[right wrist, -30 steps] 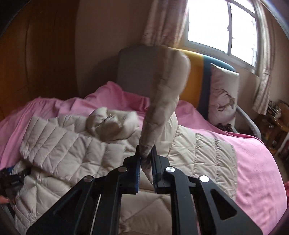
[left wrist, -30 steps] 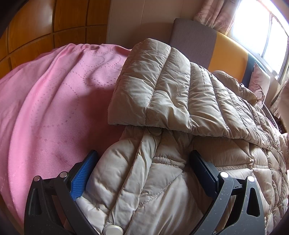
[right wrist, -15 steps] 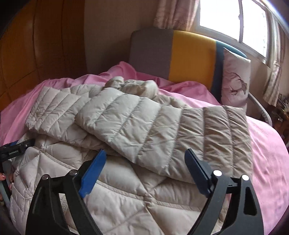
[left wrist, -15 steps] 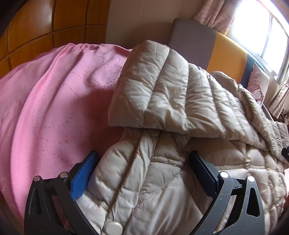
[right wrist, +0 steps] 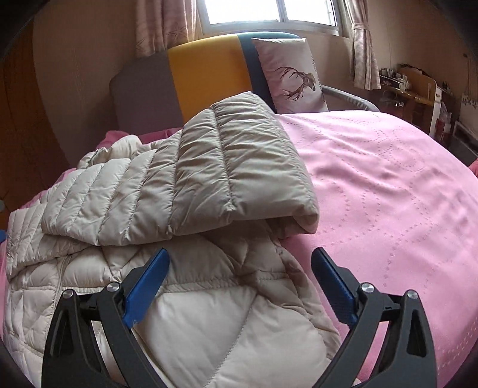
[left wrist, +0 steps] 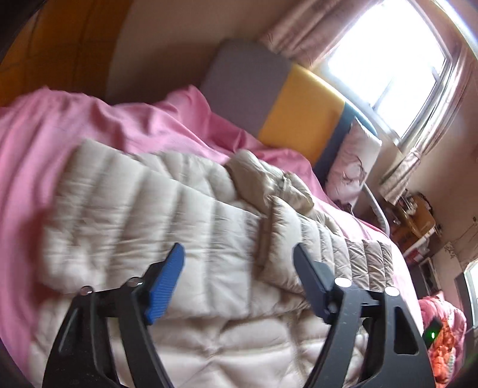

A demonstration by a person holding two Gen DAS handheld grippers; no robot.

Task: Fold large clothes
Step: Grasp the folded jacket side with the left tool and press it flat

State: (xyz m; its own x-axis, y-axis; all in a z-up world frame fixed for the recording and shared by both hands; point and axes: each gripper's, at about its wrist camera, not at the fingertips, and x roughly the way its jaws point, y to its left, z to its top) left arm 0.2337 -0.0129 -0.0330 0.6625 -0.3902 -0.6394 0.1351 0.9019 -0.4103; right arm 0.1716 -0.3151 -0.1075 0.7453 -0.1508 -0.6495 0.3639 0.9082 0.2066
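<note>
The left gripper [left wrist: 239, 268] has lifted away; both sleeves now lie across the puffer jacket [right wrist: 179, 313] on the bed [right wrist: 388, 194]. Both grippers' fingers gape, empty. Next, I'd pinch the hem evenly and fold upward.

Daylight enters through the window [left wrist: 385, 56] at the upper right of the left wrist view, blown out to white glare; in the right wrist view the window [right wrist: 269, 12] sits at top centre, equally overexposed. The left wrist view is smeared by motion blur, worst over the jacket [left wrist: 134, 215] at left and centre. The right wrist view is sharp, the jacket [right wrist: 209, 167] casting a soft shadow onto the pink bedspread [right wrist: 388, 191] beneath its folded edge. Both views bend strongly toward dark, vignetted corners.
</note>
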